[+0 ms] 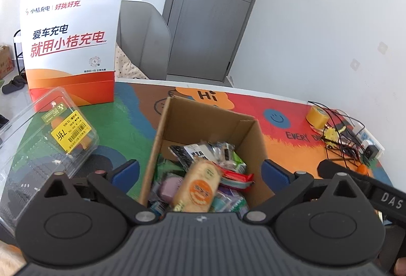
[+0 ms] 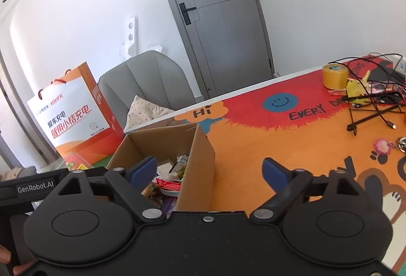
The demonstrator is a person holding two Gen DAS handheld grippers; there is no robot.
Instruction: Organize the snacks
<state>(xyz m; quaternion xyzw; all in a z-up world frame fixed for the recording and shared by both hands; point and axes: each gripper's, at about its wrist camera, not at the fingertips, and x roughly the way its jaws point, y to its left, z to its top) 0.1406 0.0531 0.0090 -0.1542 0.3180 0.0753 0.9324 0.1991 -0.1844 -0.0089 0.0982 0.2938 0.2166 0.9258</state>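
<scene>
table (image 2: 253, 144) | on it: cardboard box (image 1: 208, 123), paper bag (image 1: 71, 47), clamshell (image 1: 50, 139), tape roll (image 2: 334, 76), cables (image 2: 373, 108)

Snack packets (image 1: 200, 179) lay in a cardboard box (image 1: 210, 121), paper bag (image 1: 71, 42) behind-left, tape roll (image 1: 317, 118) right.

Take the roll of yellow tape (image 2: 334, 76) as your landmark: tangled black cables (image 2: 373, 108) lie just right of it, and the grey door (image 2: 223, 22) stands behind its left.

Open cardboard box (image 1: 175, 123), wrapped snacks (image 1: 200, 182) piled inside
</scene>
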